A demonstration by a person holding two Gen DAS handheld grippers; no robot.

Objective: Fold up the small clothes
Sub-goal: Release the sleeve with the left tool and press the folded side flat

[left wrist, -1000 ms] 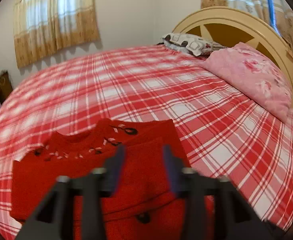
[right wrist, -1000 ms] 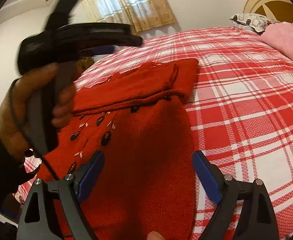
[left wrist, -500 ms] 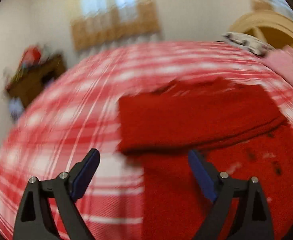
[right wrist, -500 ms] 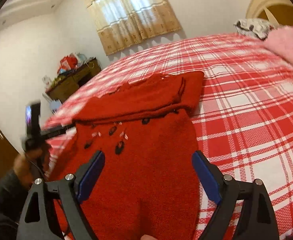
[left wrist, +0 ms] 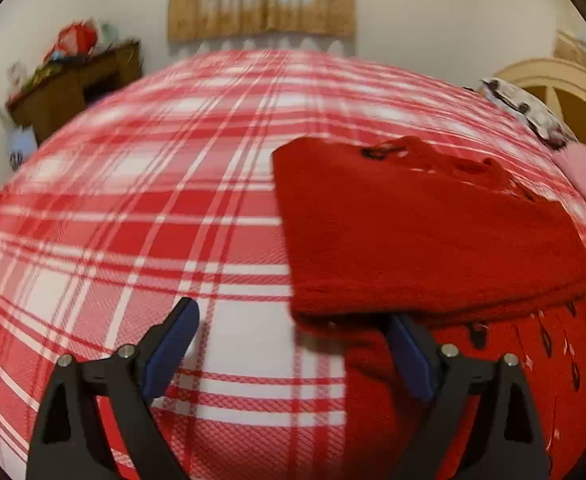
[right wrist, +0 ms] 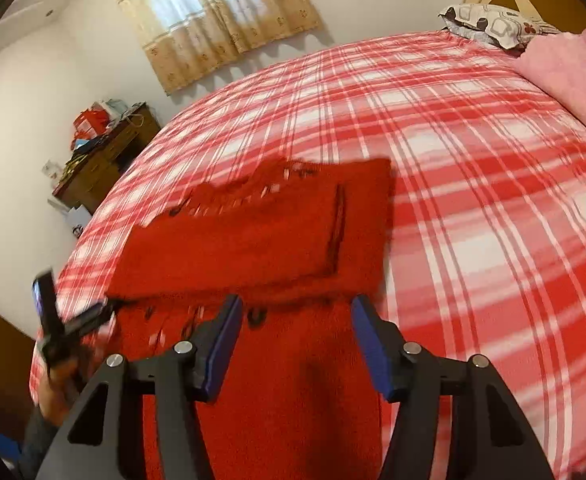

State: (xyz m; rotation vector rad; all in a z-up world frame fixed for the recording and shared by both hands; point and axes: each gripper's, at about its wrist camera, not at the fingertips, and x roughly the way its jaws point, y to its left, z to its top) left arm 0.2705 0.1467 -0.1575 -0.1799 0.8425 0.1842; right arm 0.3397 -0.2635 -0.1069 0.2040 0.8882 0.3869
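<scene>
Red sweater flat on the plaid bed, top folded down; my left gripper opening wide at its left edge, right gripper closing over the body, nothing pinched yet, so I'd grab both layers low and evenly.

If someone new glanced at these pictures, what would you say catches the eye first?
The red knitted sweater stands out, lying partly folded on the red-and-white plaid bedspread, its top part doubled over the body. Next come the blue-padded tools: the right tool, jaws closing just above the knit, and the left tool, jaws opening at the sweater's left edge. A pink blanket lies by the headboard.
</scene>
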